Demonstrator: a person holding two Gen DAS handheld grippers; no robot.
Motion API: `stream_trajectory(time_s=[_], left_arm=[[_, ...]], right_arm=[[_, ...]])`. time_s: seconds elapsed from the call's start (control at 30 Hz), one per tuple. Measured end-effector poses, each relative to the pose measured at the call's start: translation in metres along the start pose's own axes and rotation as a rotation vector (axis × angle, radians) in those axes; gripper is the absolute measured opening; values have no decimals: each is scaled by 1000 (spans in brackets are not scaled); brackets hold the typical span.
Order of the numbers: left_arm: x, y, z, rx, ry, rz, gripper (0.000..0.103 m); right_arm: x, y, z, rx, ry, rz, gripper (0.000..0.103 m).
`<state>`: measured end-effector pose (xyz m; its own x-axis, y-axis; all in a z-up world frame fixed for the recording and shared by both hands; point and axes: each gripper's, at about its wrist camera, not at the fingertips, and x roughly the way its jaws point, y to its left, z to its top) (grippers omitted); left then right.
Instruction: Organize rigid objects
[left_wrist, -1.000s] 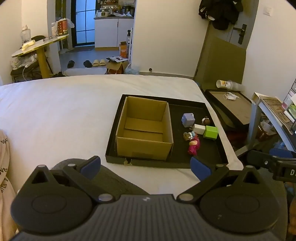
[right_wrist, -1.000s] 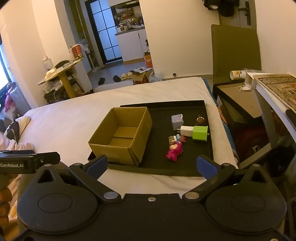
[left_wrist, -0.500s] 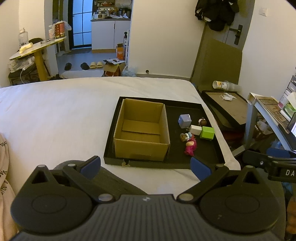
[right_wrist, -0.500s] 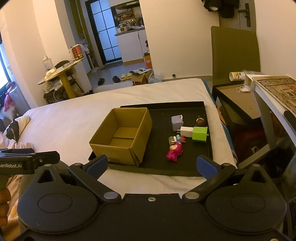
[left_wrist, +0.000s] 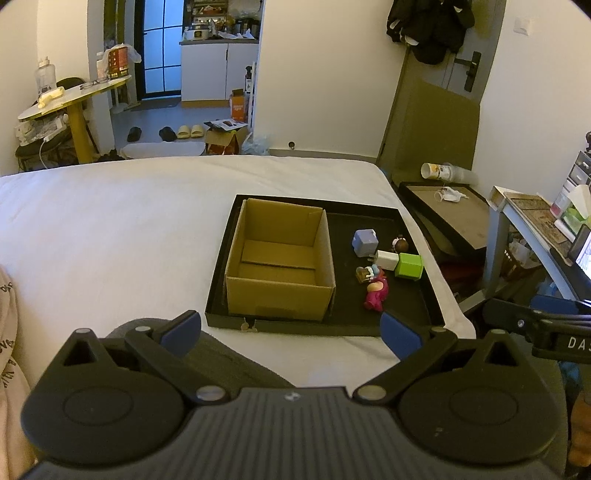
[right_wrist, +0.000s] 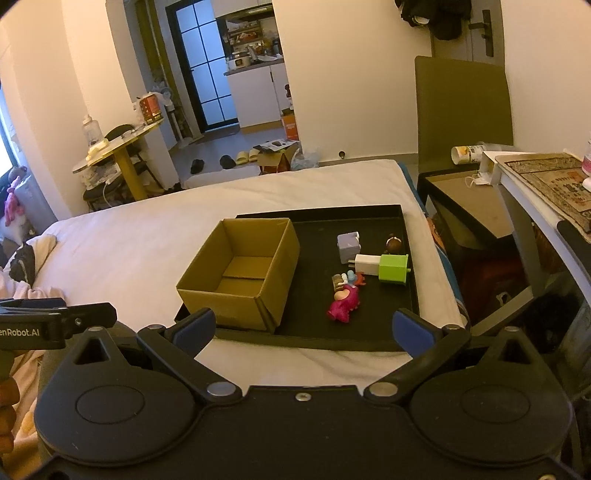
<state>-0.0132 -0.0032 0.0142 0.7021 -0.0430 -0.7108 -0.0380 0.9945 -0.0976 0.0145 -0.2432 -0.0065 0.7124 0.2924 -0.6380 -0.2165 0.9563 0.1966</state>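
Observation:
A black tray (left_wrist: 428, 295) (right_wrist: 410, 236) lies on the white bed. An open, empty cardboard box (left_wrist: 280, 262) (right_wrist: 240, 273) stands in its left half. Right of the box lie a purple cube (left_wrist: 365, 242) (right_wrist: 348, 246), a white charger (left_wrist: 386, 259) (right_wrist: 367, 263), a green cube (left_wrist: 409, 266) (right_wrist: 393, 268), a small brown figure (left_wrist: 400, 243) (right_wrist: 393, 243), a pink toy (left_wrist: 376, 291) (right_wrist: 344, 301) and a small multicoloured figure (left_wrist: 367, 273) (right_wrist: 349, 279). My left gripper (left_wrist: 291, 332) and right gripper (right_wrist: 301, 328) are both open and empty, held short of the tray's near edge.
The white bed (left_wrist: 110, 229) stretches left of the tray. A second tray (left_wrist: 450, 214) and a tipped cup (left_wrist: 436, 170) sit on the floor at the right. A side table (right_wrist: 535, 184) stands at the far right. The other gripper shows at each view's edge.
Both views have shifted slightly; the tray and box sit a little differently in frame. Both grippers stay open and nothing on the tray has moved.

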Motion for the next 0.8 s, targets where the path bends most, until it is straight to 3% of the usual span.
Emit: stream_trajectory(time_s=[0.8], left_arm=[[-1,-3,-2,-5,3,-20,103]], right_arm=[[-6,-9,2,30,-6,-19,103]])
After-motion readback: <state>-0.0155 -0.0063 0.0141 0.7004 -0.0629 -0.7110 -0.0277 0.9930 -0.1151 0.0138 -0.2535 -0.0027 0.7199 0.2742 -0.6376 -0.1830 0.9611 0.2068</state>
